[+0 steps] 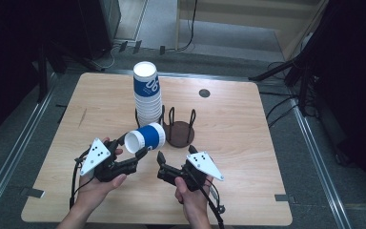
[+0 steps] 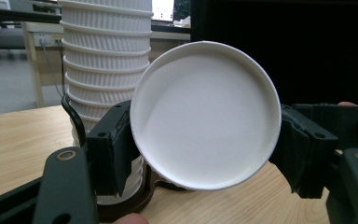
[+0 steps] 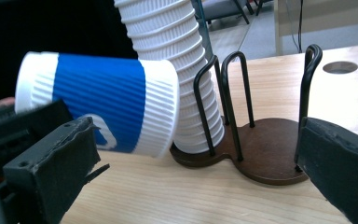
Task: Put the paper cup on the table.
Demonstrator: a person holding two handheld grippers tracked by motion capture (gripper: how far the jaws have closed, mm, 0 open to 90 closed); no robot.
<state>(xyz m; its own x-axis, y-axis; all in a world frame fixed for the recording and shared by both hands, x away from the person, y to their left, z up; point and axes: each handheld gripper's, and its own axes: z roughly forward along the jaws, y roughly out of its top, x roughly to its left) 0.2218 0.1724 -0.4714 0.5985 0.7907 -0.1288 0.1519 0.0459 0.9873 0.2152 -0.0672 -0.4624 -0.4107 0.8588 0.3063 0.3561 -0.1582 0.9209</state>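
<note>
A blue-and-white paper cup lies on its side in the air, its white base facing the left gripper view's camera. My left gripper is shut on it, one jaw on each side of the base end. Just behind it a tall stack of ribbed paper cups leans in a dark wooden holder with black wire loops. My right gripper stands open in front of the holder with nothing between its jaws. In the right gripper view the held cup hangs left of the stack.
The holder's second round slot beside the stack has no cups in it. A small round grommet sits in the table near its far edge. Bare wooden tabletop spreads to the right and left of the holder.
</note>
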